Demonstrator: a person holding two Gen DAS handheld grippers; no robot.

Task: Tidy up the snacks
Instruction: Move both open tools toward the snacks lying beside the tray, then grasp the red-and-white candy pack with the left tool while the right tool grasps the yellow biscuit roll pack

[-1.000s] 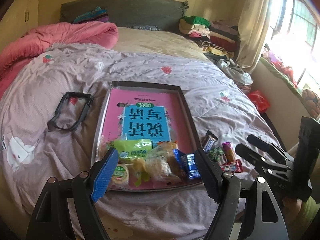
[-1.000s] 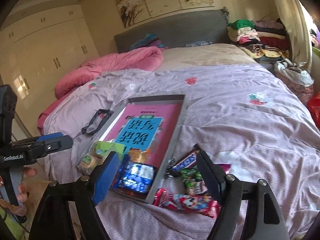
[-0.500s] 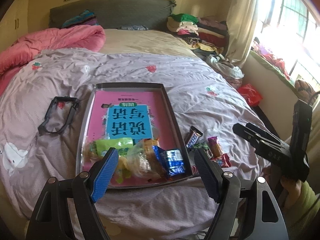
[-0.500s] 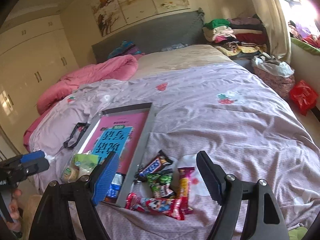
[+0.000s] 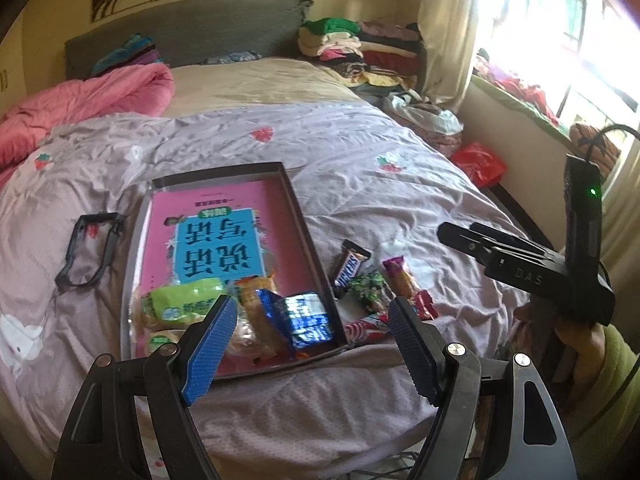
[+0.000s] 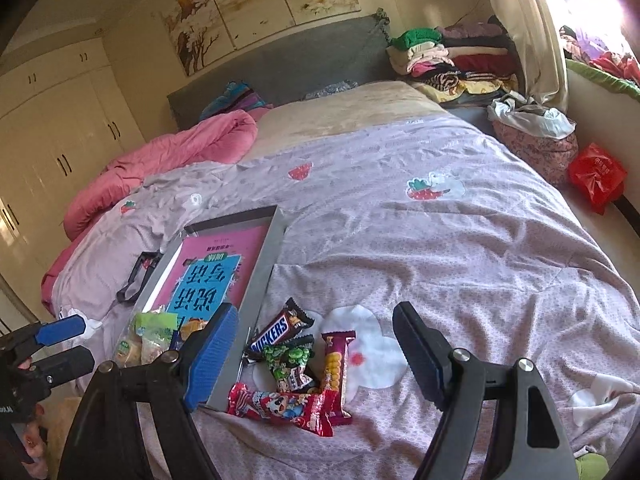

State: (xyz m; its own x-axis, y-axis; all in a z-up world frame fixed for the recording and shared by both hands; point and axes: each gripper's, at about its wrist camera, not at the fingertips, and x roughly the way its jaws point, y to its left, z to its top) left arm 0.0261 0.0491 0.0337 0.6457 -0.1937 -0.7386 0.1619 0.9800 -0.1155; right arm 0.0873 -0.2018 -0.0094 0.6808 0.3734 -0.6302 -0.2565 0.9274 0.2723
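A shallow grey tray (image 5: 297, 208) (image 6: 256, 280) with a pink and blue liner lies on the bed. Its near end holds a green packet (image 5: 182, 304), a clear bread bag (image 5: 256, 320) and a blue packet (image 5: 308, 320). Right of the tray on the sheet lie a Snickers bar (image 6: 276, 330) (image 5: 350, 266), a green candy pack (image 6: 290, 362), a maroon cracker pack (image 6: 336, 372) and a red packet (image 6: 280, 402). My left gripper (image 5: 312, 344) is open and empty, above the tray's near end. My right gripper (image 6: 316, 356) is open and empty, above the loose snacks.
A black plastic frame (image 5: 90, 252) lies left of the tray. A pink quilt (image 5: 80, 104) is bunched at the far left. Folded clothes (image 6: 448, 56) are piled at the headboard's right. A red bag (image 6: 596, 174) lies on the floor beside the bed.
Both grippers have pulled back and swung right, so the tray and snacks sit further left in each view. Both stay open. The snacks have not moved.
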